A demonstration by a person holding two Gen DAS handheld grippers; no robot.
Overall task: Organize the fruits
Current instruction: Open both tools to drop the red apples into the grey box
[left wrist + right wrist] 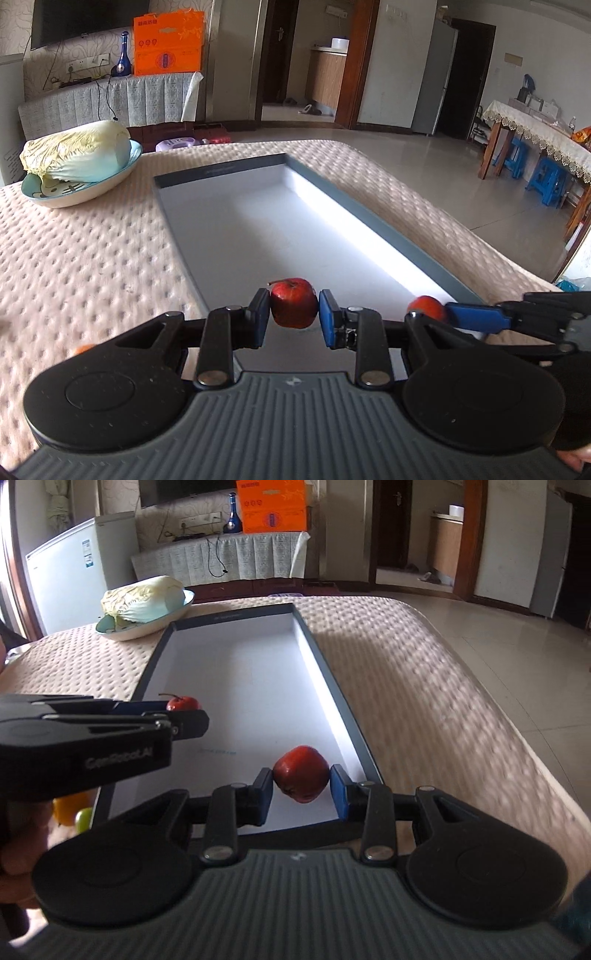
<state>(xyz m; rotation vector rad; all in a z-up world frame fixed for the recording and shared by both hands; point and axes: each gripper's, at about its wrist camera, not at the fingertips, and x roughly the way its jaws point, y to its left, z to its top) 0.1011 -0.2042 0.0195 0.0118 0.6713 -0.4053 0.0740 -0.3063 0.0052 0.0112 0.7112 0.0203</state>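
My left gripper (294,317) is shut on a small red apple with a stem (294,303), held over the near end of a long grey tray (236,229) with a white inside. In the right wrist view my right gripper (301,790) is shut on another red apple (301,773), above the tray's (236,664) near right corner. Each view shows the other gripper from the side: the right gripper (448,314) with its apple (426,306), and the left gripper (184,710) with its apple (183,703).
A cabbage (75,151) lies in a light blue bowl (122,173) at the table's far left, on the beige dotted cloth (92,266). Yellow and green fruits (74,810) lie left of the tray's near end. The table edge drops to the floor on the right.
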